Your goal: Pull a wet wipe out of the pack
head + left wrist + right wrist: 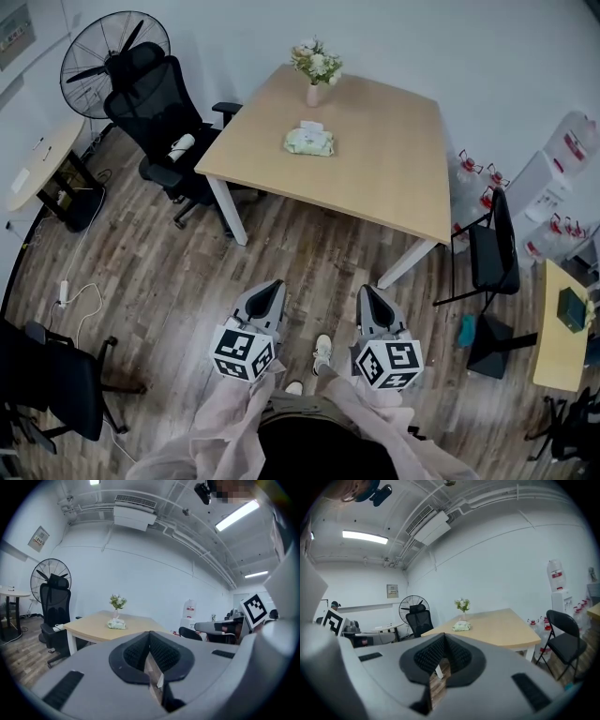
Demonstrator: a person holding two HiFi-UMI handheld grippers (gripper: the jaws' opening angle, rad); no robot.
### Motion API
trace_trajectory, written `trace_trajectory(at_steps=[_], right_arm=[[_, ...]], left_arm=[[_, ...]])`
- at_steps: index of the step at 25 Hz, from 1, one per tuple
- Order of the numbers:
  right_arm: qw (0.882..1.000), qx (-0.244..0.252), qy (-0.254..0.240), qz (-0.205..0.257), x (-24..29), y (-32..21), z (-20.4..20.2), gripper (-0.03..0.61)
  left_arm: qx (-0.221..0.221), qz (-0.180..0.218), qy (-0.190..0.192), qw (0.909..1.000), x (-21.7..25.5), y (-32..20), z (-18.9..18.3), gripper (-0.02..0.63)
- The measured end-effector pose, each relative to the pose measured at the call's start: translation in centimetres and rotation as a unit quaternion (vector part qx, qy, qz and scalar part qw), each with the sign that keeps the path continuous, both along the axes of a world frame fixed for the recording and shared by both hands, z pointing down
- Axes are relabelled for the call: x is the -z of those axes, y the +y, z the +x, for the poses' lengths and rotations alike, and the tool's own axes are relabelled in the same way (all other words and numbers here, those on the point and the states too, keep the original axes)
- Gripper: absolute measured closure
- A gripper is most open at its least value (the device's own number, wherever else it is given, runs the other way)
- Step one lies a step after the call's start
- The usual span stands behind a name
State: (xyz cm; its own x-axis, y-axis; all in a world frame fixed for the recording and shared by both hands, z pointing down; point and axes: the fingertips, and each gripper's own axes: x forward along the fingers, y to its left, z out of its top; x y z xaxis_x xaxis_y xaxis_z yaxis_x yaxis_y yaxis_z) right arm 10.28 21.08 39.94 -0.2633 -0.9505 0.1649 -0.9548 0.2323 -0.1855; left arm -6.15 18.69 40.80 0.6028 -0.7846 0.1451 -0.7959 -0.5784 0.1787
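Observation:
A pale green wet wipe pack (309, 141) lies on the far part of a light wooden table (394, 169), just in front of a pink vase of flowers (316, 73). My left gripper (269, 289) and right gripper (367, 292) hover side by side over the wood floor, well short of the table's near edge. Both point toward the table, both shut with nothing in them. The pack (116, 625) shows far beyond the left gripper (150, 634), and the same pack (461, 626) lies far past the right gripper (444, 637).
A black office chair (155, 112) and a standing fan (112, 52) stand left of the table. A black folding chair (492, 248) and water bottles (473, 173) are on the right. A round side table (37, 164) and floor cables (80, 300) lie far left.

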Motion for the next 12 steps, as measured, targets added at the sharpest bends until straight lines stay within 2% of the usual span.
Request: trace_trajectory(at_steps=[12], right_arm=[[1.0,0.022,-0.006,-0.013,-0.4,-8.1,3.0,0.568]], left_arm=[[0.018,-0.005,-0.002,0.9998,0.1,-7.6,3.6,0.603]])
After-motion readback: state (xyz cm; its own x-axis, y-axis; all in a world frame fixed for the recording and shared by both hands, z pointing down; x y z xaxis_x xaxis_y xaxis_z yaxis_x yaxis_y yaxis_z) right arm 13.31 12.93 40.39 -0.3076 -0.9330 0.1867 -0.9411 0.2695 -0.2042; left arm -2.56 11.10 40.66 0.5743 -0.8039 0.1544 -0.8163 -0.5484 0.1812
